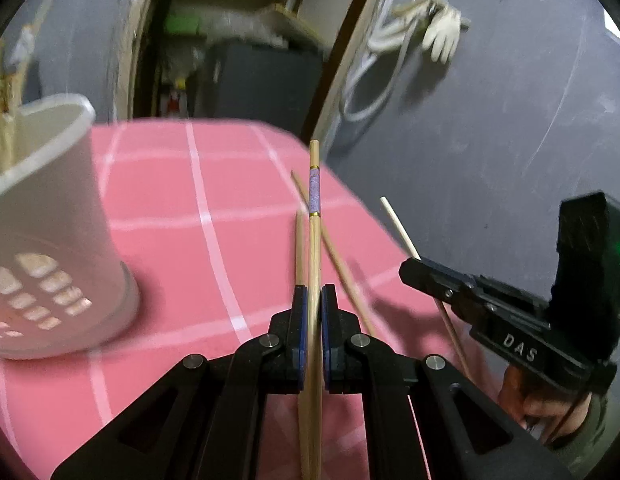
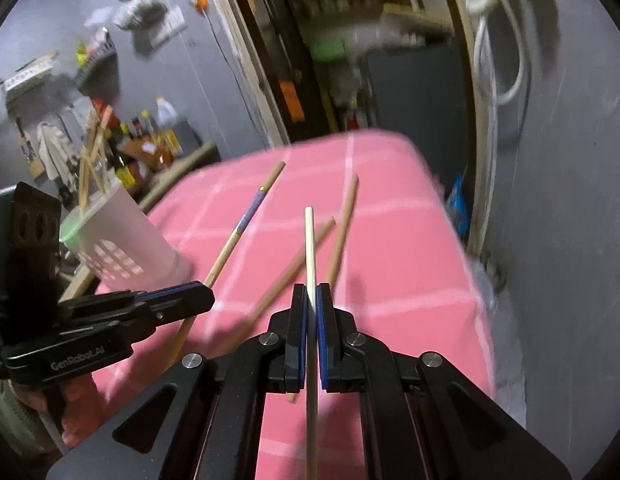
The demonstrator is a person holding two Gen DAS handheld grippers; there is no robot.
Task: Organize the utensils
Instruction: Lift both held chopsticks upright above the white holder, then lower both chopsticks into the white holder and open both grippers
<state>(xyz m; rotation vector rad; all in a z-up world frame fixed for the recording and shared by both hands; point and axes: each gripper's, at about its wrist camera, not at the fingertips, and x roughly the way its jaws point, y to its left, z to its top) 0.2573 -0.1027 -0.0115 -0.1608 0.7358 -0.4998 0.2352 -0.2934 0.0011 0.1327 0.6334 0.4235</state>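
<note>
In the left wrist view my left gripper (image 1: 314, 294) is shut on a bamboo chopstick with a purple band (image 1: 314, 192), held above the pink checked table (image 1: 169, 200). Two plain chopsticks (image 1: 298, 248) lie crossed on the cloth beneath it. At the right, my right gripper (image 1: 408, 272) is shut on a pale chopstick (image 1: 398, 228). The right wrist view shows my right gripper (image 2: 310, 292) pinching that pale chopstick (image 2: 309, 240). My left gripper (image 2: 207, 299) holds the banded chopstick (image 2: 247, 214) at the left. A white perforated holder (image 1: 57, 220) (image 2: 121, 236) stands upright with several chopsticks in it.
Two loose chopsticks (image 2: 342, 220) (image 2: 293, 268) lie mid-table. The table's right edge (image 2: 462, 248) drops off next to a grey wall. A cable and a glove (image 1: 442, 32) hang on that wall. A doorway (image 1: 237, 60) opens behind the table. Bottles (image 2: 149, 132) crowd a shelf at the far left.
</note>
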